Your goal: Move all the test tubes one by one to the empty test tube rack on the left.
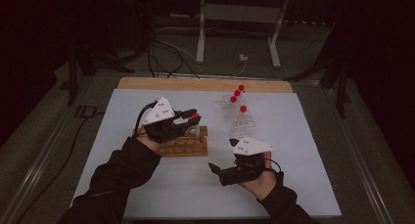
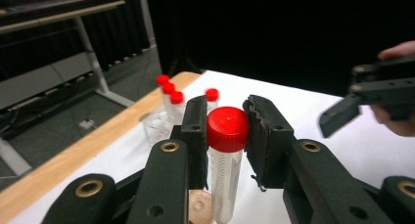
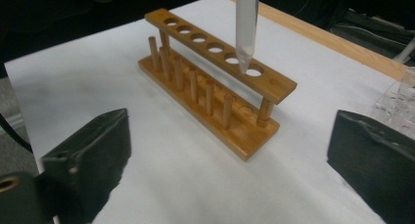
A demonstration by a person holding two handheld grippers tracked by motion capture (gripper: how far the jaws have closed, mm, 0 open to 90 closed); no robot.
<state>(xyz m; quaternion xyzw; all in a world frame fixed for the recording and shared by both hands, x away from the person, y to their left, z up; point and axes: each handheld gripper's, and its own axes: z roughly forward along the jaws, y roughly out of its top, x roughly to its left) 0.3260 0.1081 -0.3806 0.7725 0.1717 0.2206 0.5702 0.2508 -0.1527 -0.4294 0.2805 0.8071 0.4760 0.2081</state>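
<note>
In the high view, the left claw [image 1: 192, 117] is seen above the wooden rack [image 1: 186, 145] on the white surface [image 1: 293, 150], clenched on a red-capped tube [image 1: 195, 116]. The right claw [image 1: 219, 171] is held low, near the rack's right end. A clear rack [image 1: 238, 115] of capped tubes is placed behind.

In the left gripper view, the tube [image 2: 226, 160] is gripped upright at its red cap.

In the right gripper view, the right claw [image 3: 230, 160] is spread open, and the tube's tip [image 3: 244, 50] is seen at the rack's [image 3: 215, 77] second hole from the near end.
</note>
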